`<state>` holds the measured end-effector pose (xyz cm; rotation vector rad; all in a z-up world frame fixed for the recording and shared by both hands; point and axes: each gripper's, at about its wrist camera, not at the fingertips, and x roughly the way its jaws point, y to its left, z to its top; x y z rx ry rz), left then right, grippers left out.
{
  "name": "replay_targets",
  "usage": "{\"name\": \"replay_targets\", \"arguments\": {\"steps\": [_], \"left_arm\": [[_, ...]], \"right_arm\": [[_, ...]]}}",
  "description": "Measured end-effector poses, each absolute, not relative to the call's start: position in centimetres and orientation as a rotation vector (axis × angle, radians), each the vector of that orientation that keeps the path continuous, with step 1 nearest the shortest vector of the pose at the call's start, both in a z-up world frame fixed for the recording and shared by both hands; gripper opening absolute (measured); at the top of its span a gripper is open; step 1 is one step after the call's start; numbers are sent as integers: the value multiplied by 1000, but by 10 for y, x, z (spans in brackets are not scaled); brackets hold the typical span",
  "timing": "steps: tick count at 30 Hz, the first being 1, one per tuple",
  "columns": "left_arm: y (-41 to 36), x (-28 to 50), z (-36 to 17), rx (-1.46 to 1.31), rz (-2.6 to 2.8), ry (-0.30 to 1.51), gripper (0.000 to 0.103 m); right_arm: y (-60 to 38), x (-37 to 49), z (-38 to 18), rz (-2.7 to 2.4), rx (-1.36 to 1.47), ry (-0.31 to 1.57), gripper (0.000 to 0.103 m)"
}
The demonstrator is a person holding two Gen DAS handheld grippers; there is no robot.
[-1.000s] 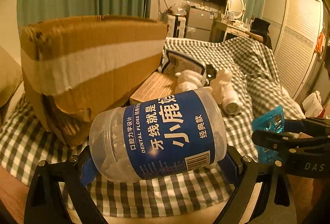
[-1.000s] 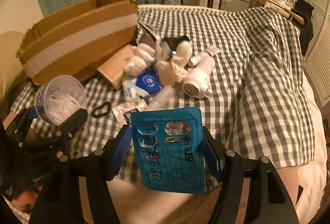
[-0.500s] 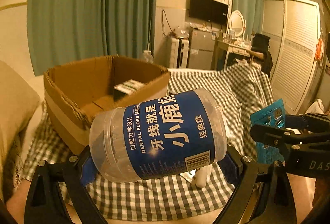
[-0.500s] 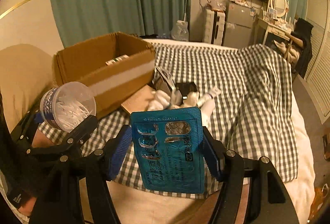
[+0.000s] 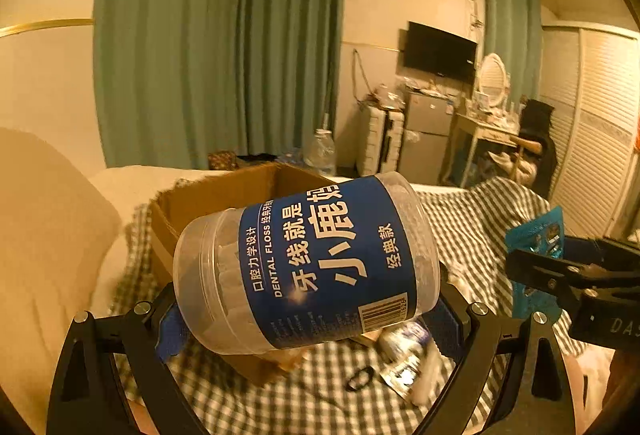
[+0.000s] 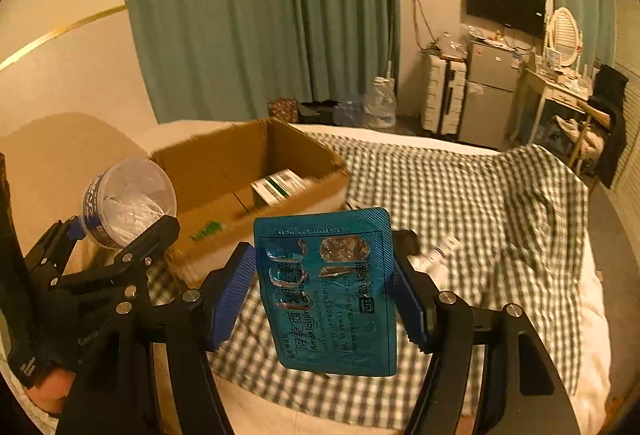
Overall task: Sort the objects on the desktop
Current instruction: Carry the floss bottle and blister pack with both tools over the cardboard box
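Your left gripper (image 5: pixel 308 299) holds the dental floss jar (image 5: pixel 308 267) sideways, in front of the cardboard box (image 6: pixel 248 171). To its right, your right gripper (image 6: pixel 324 291) grips the pill blister sheet (image 6: pixel 328 291) upright between both pads. The box sits on the checked blanket (image 6: pixel 460 195), with a small carton (image 6: pixel 280 185) inside it. Loose packets (image 5: pixel 404 367) lie on the blanket below the jar, just right of the box

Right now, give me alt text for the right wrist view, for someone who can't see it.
The right claw holds a blue blister pack upright above a checked bedspread. Behind it sits an open cardboard box; at left, the left claw grips a dental floss jar.
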<state>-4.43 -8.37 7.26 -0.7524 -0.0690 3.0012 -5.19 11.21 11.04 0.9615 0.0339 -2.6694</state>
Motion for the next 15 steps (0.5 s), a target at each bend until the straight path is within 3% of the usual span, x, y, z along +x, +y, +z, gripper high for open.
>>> {"name": "replay_targets", "arguments": {"steps": [15], "left_arm": [[-131,-116,65,-792,3101,10,97]], "right_arm": [[47,-139,117,-2536,911,-125,66]]}}
